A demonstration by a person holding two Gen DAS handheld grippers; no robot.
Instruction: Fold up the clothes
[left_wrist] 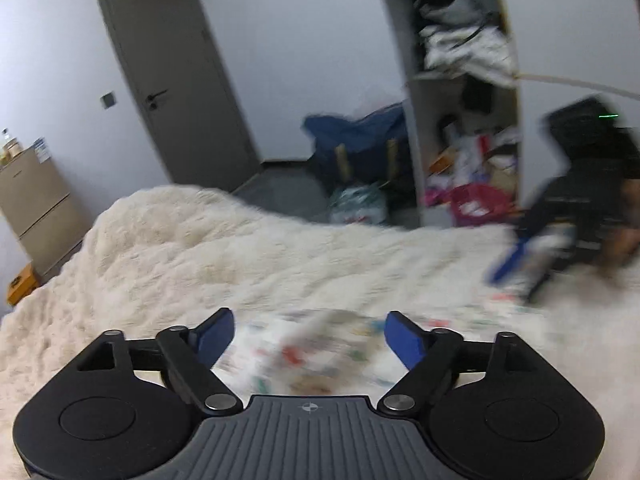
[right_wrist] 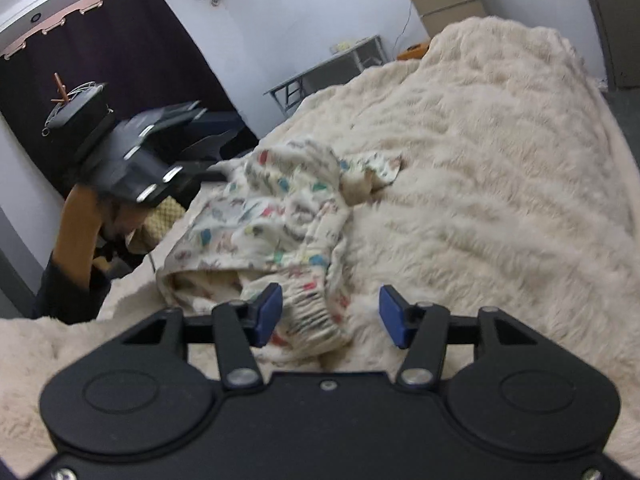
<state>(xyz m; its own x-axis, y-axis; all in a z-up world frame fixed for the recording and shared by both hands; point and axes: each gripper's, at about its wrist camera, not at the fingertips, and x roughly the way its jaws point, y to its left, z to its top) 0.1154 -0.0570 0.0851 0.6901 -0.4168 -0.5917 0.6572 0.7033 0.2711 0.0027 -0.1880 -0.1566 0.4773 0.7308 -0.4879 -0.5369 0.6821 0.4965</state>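
A cream garment [right_wrist: 280, 220] printed with small coloured figures lies crumpled on a fluffy cream blanket [right_wrist: 480, 160]. My right gripper [right_wrist: 331, 316] is open low over the garment's near end. A ribbed hem lies between its blue pads [right_wrist: 268, 316], and neither pad presses on it. My left gripper [left_wrist: 310, 338] is open wide just above the same garment [left_wrist: 312, 360], which shows blurred between its fingers. Each gripper appears blurred in the other's view: the right gripper [left_wrist: 524, 268] at the blanket's right edge, the left gripper [right_wrist: 224, 148] at the garment's far left corner.
The blanket [left_wrist: 200, 248] covers a bed. Beyond it stand a grey door [left_wrist: 172, 80], an open wardrobe [left_wrist: 464, 80] stuffed with clothes, a blue bag [left_wrist: 360, 140] and a beige cabinet [left_wrist: 32, 200]. A metal table [right_wrist: 332, 68] and dark curtain [right_wrist: 100, 60] lie on the other side.
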